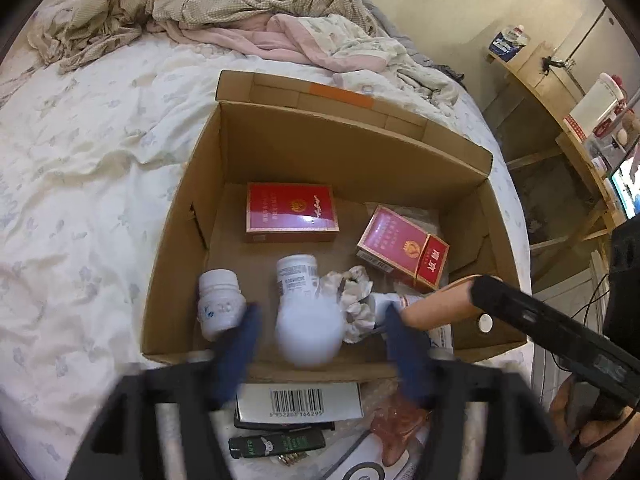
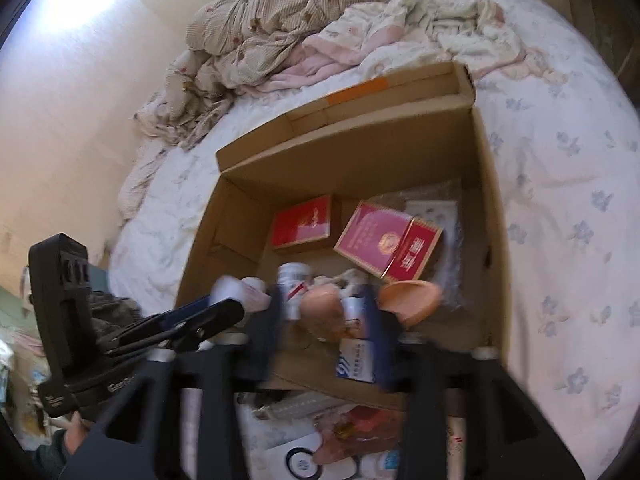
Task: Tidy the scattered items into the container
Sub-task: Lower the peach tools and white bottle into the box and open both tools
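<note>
An open cardboard box (image 1: 352, 152) sits on the bed. On its floor lie two red cigarette packs (image 1: 290, 212) (image 1: 402, 248), a small white bottle (image 1: 220, 304), another white bottle (image 1: 296, 276) and a crumpled cloth (image 1: 354, 300). My left gripper (image 1: 322, 314) hangs open over the box's near edge. A blurred white bottle (image 1: 310, 332) lies between its blue fingers (image 1: 240, 344), with a gap on each side. My right gripper (image 2: 324, 320) is open too, with a peach-coloured object (image 2: 322, 314) loose between its fingers beside an orange disc (image 2: 412, 300).
Outside the box's near wall lie a barcoded carton (image 1: 298, 400), a green lighter (image 1: 276, 446) and other small items. Rumpled bedding (image 1: 240, 0) is piled at the far end of the bed. A wooden shelf (image 1: 560, 120) stands to the right.
</note>
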The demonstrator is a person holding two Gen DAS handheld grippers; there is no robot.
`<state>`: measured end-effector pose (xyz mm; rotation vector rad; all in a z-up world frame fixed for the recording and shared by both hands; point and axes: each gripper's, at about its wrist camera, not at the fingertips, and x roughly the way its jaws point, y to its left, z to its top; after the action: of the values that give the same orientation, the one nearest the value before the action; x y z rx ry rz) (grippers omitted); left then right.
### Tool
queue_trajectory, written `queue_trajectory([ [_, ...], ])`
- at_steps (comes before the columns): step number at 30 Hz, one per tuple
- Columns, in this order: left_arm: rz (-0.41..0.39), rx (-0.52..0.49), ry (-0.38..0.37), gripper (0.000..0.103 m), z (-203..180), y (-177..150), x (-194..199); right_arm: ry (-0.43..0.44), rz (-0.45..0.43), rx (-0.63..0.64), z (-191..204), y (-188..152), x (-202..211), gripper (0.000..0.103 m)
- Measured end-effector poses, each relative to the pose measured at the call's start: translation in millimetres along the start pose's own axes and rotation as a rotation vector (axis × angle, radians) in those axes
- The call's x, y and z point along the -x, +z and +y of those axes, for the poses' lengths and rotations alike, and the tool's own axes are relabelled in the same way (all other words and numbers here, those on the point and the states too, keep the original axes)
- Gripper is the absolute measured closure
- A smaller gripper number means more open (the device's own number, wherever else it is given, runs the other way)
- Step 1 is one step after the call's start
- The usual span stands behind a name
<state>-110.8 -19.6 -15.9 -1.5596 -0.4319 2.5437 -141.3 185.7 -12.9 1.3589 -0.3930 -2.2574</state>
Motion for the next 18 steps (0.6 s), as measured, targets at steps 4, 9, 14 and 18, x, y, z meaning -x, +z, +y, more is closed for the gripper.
queue_trajectory([
  [4,-0.007,0.018,-0.016,0.023,2.4,-1.3,2.3,-0.005,-0.063,0.024,2.6,3.1,16.0,0.011],
  [9,-0.026,0.019,-0.023,0.023,1.4,-4.0,11.0,0.004,-0.074,-0.017,-4.5,5.3,24.1,0.011],
  [14,-0.04,-0.018,-0.039,0.023,-5.5,-9.9,32.5,0.026,-0.095,-0.057,-12.2,5.0,39.4,0.011],
  [18,-0.015,-0.032,-0.018,0.023,-7.1,-19.1,45.3,0.037,-0.123,-0.072,-15.7,3.4,55.9,0.011],
])
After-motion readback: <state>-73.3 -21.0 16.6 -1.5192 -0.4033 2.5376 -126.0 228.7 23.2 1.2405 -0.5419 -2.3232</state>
